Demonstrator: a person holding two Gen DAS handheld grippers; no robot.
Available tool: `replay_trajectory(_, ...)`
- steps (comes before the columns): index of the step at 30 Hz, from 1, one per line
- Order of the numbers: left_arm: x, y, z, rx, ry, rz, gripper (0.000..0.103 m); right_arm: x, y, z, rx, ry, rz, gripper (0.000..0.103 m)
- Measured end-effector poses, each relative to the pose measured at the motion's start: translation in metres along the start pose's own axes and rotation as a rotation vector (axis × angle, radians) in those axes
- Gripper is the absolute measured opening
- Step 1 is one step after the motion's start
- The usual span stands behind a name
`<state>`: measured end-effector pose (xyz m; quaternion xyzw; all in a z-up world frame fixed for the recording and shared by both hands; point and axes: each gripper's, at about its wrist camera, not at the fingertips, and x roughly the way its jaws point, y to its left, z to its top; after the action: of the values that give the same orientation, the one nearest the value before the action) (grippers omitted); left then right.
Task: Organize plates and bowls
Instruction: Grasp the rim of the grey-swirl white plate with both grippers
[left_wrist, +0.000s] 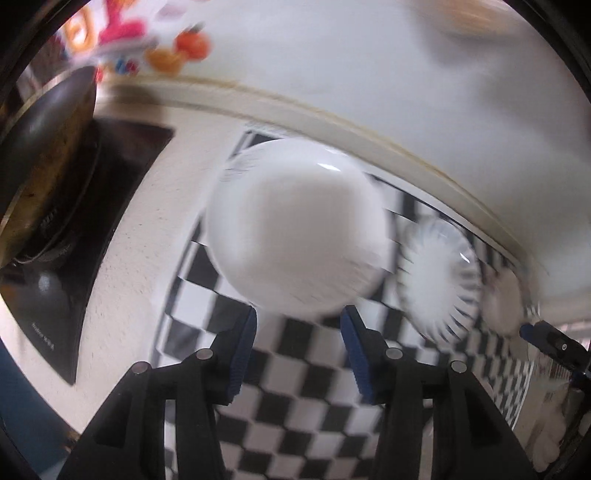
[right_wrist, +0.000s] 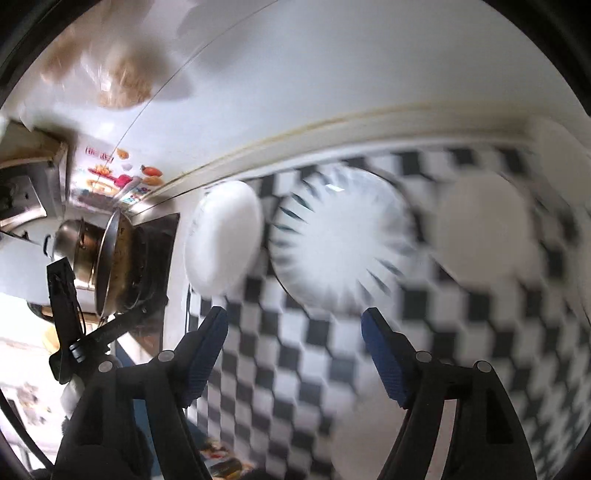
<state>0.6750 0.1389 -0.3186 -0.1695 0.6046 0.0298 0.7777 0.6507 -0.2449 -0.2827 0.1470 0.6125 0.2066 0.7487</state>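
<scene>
1. Left wrist view, bottom center: the left tool (left_wrist: 298, 319) has its blue-padded fingers (left_wrist: 243, 350) spread apart with nothing between them, hovering over the black-and-white checkered mat (left_wrist: 295, 387) on the surface.
2. Just past those fingertips, mid-frame, sits a plain white bowl (left_wrist: 295, 229). It's pretty blurry, and I can't tell if the pads actually touch its near edge.
3. Right of it is a white plate with dark radial stripes round the rim (left_wrist: 441, 280), also on the mat. At the far right edge the tip of the right tool (left_wrist: 546, 334) pokes in.
4. Left side of that frame: a dark wok (left_wrist: 48, 162) on a black stove (left_wrist: 110, 206), white wall (left_wrist: 369, 55) behind.
5. Right wrist view: the right tool (right_wrist: 295, 317) is spread wide too, holding nothing, bottom center over the same mat.
6. Beyond it the striped plate sits center, white bowl at its left, and a smaller plain white dish (right_wrist: 484, 229) at its right.
7. Far left, the wok and a steel pot (right_wrist: 68, 240).
</scene>
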Motion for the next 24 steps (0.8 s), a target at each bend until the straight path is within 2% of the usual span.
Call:
replay_trajectory(5,0.051,0.044,0.033,-0.057,0.052,0.022,0.043,0.104,0.051,0.061,-0.121,0.127,-0.048,0.075)
replay_trajectory(9,0.078,0.062,0.052,-0.074,0.088,0.014,0.043,0.162,0.069,0.091,-0.148,0.211,-0.073,0.07)
replay_trajectory(12,0.091,0.069,0.063,-0.08,0.118,-0.002,0.043,0.195,0.075,0.108,-0.154,0.251,-0.134,0.068)
replay_trajectory(15,0.101,0.073,0.071,-0.072,0.143,-0.014,0.043,0.216,0.072,0.115,-0.145,0.286,-0.166,0.067)
replay_trajectory(18,0.103,0.07,0.076,-0.038,0.142,-0.017,0.043,0.227,0.069,0.122,-0.133,0.305,-0.155,0.061)
replay_trajectory(21,0.101,0.064,0.076,-0.012,0.141,-0.014,0.036,0.234,0.068,0.125,-0.124,0.337,-0.136,0.047)
replay_trajectory(24,0.099,0.064,0.074,-0.018,0.132,-0.002,0.036,0.239,0.071,0.122,-0.161,0.329,-0.188,0.038)
